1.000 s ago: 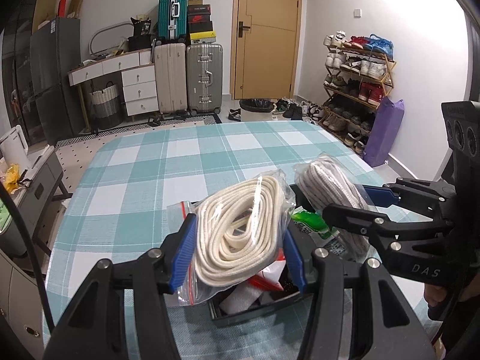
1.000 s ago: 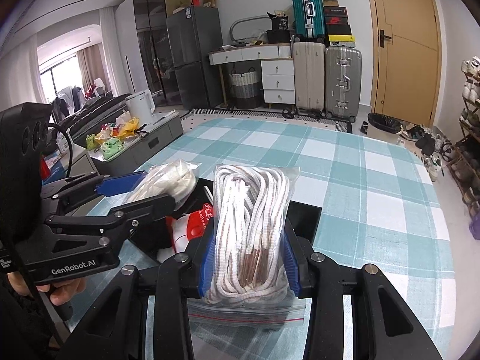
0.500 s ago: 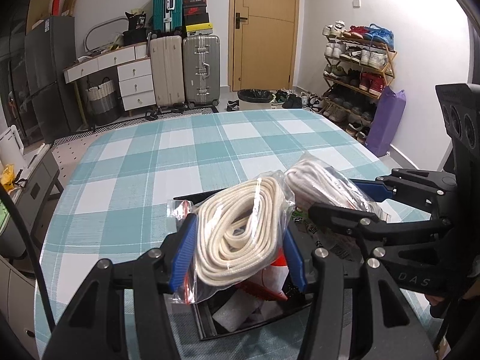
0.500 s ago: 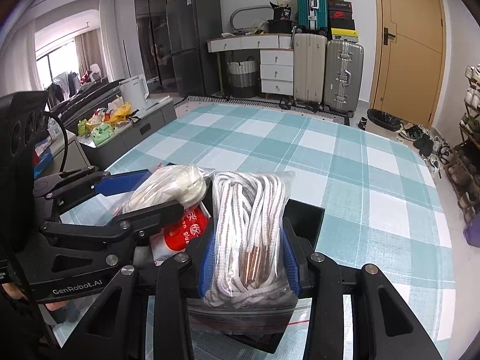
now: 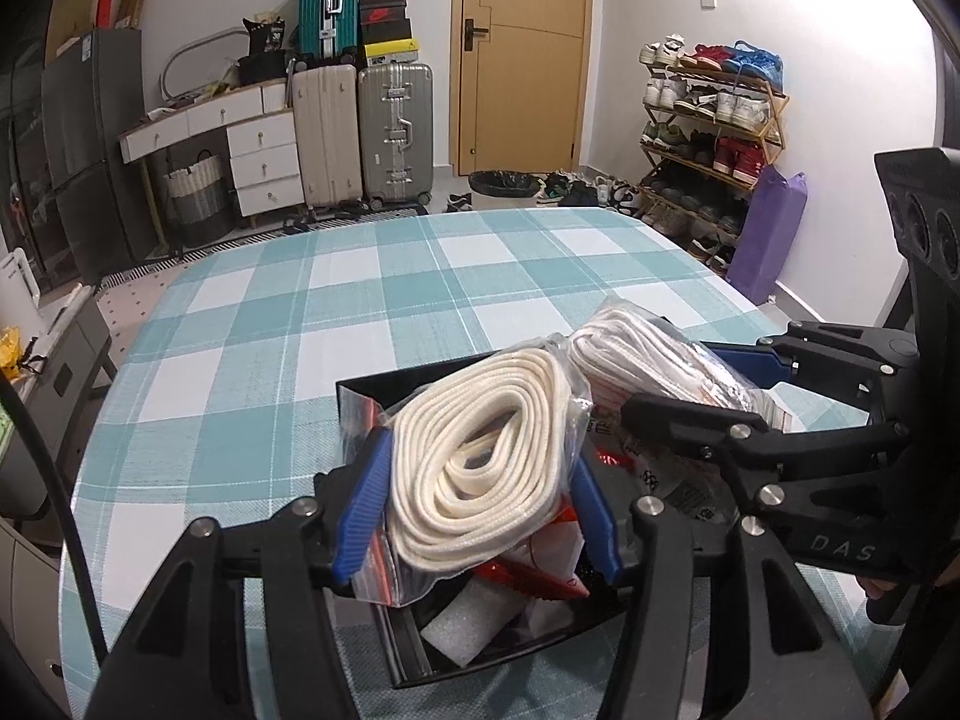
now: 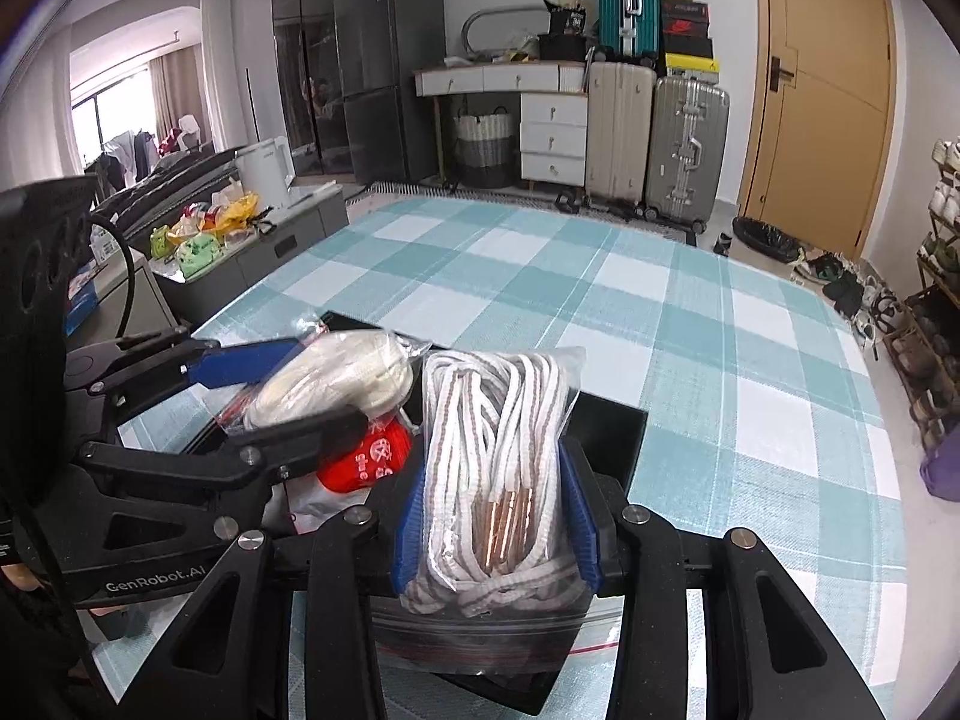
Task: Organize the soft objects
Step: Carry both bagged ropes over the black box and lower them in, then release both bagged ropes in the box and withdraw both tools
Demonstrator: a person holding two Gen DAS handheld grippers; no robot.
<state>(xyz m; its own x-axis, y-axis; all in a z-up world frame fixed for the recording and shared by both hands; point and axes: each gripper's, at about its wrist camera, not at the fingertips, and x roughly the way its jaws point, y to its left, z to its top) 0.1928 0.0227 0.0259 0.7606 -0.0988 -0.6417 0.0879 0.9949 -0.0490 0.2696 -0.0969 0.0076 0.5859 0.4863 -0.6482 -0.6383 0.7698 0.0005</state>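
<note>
The left hand-held gripper [image 5: 474,498] clamps a bagged cream cord [image 5: 474,462]; the right hand-held gripper [image 6: 495,516] clamps bagged striped laces [image 6: 492,480]. Both hang over the black box [image 5: 360,396] at six o'clock on the surface [image 5: 336,312], probably for dropping in.

Ahead of the tool, a tan wooden door [image 5: 521,54] stands in the white wall; upright hard-shell suitcases [image 5: 363,132] left of it, a wooden shoe rack [image 5: 708,138] right.
</note>
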